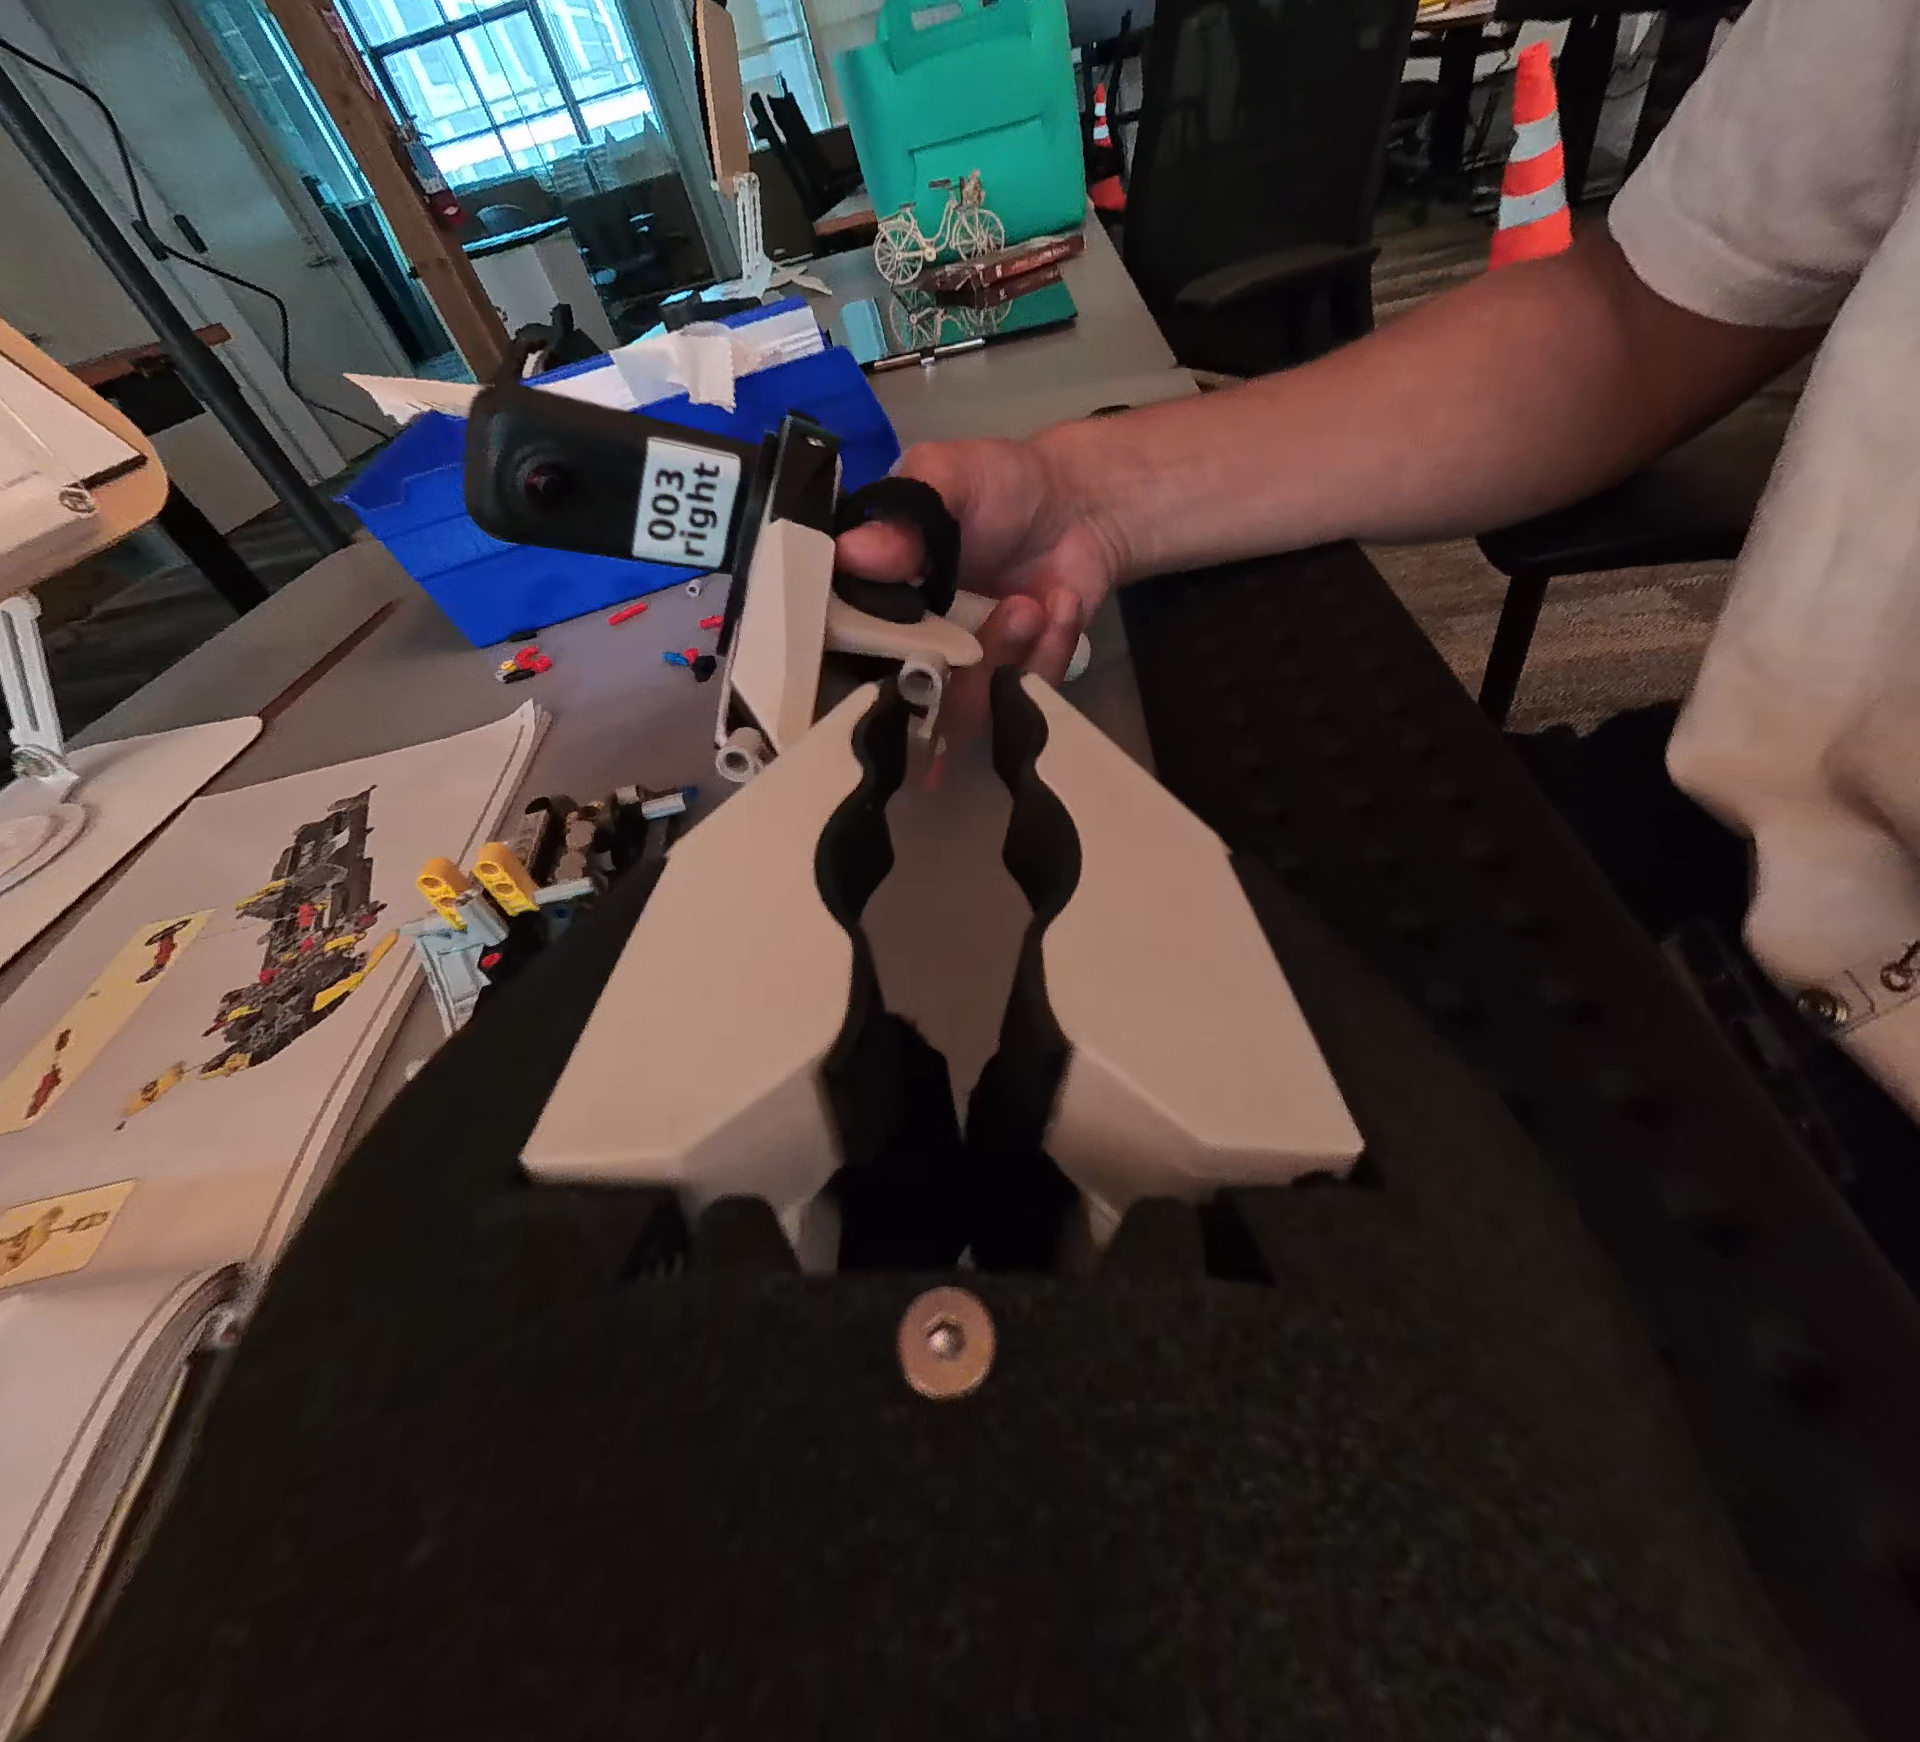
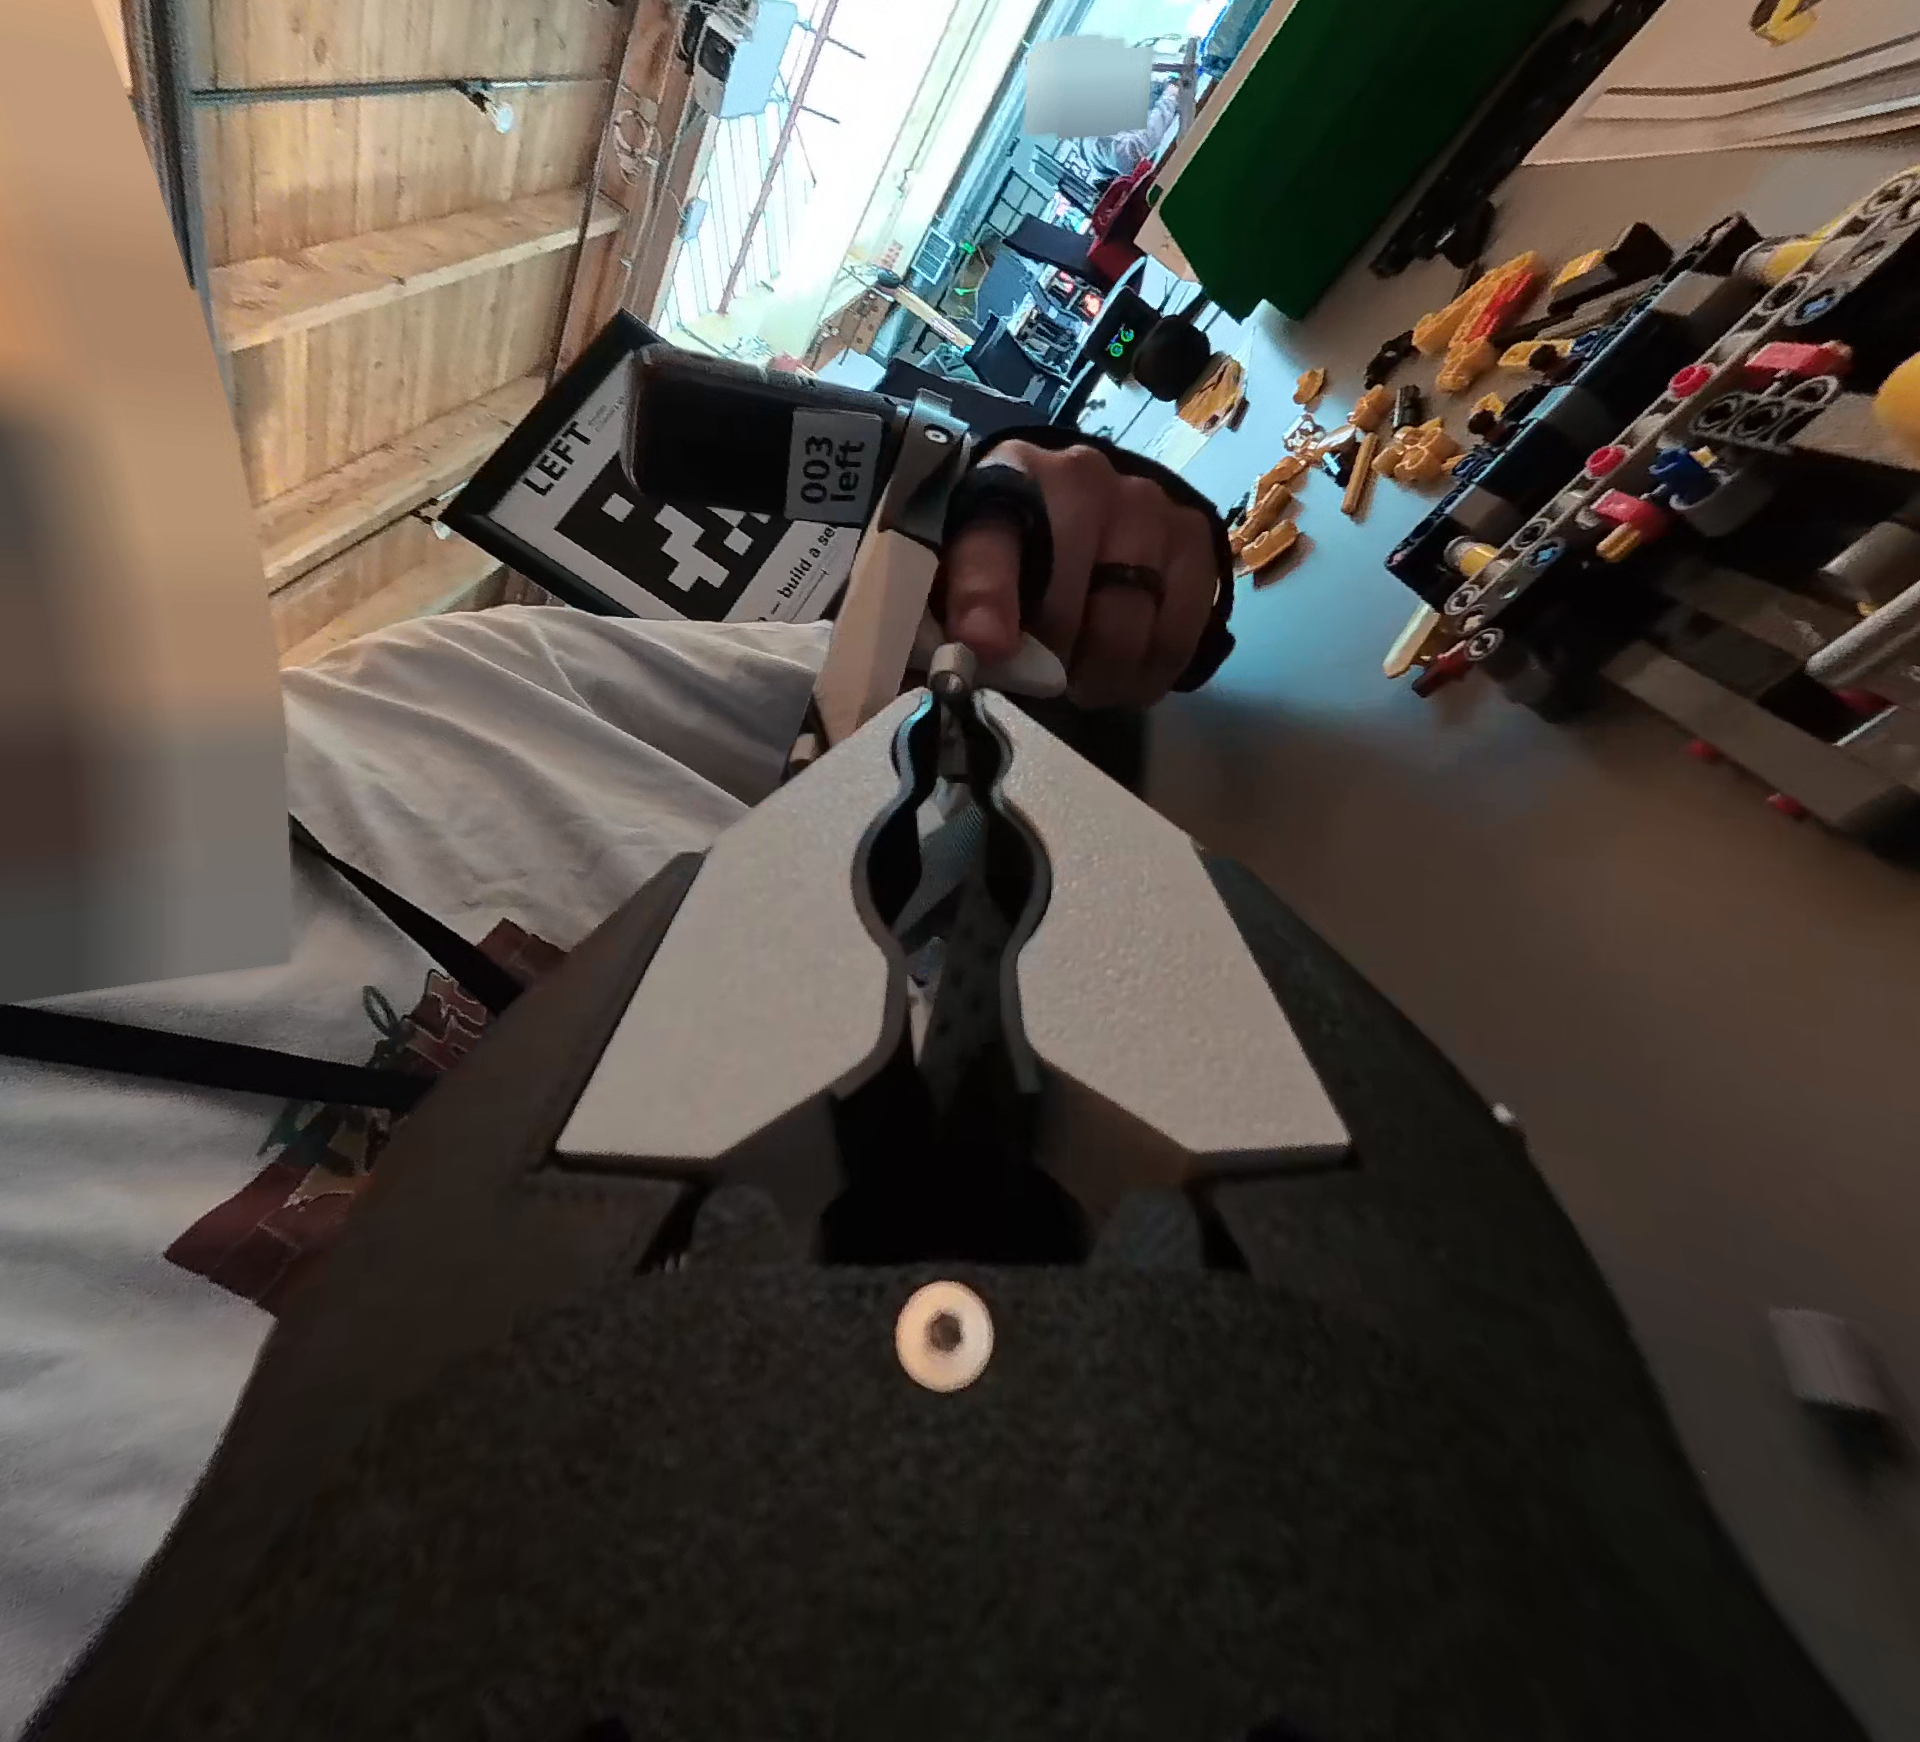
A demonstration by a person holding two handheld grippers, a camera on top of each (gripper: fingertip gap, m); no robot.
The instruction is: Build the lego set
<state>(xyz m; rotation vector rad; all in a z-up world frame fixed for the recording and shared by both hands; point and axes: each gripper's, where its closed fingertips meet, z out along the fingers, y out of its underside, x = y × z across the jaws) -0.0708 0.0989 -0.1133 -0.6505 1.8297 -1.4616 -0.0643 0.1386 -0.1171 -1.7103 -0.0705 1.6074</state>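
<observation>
the left gripper (image 1: 940, 705) was held above the worktop (image 1: 623, 705), its two pale fingers (image 1: 748, 861) parted, with only a narrow gap at the tips. a small grey lego piece (image 1: 920, 690) sat right at those tips, but whether the left gripper pinched it or merely touched it could not be told. the right gripper (image 2: 940, 716) met it tip to tip; its fingers (image 2: 758, 944) were clenched on the grey lego piece (image 2: 948, 674), which stuck out beyond the tips. a second grey piece (image 1: 740, 755) showed just left of the meeting point, beside the right gripper's finger.

the half-built lego model (image 1: 540, 871), black and grey with yellow beams, lay on the worktop to the left, touching an open instruction booklet (image 1: 260, 913). small red and blue pins (image 1: 623, 617) were scattered in front of a blue bin (image 1: 623, 487). in the right wrist view, the model (image 2: 1683, 487) lay well apart from the grippers, with loose yellow parts (image 2: 1382, 435) near it and a green box (image 2: 1382, 92) beyond.
</observation>
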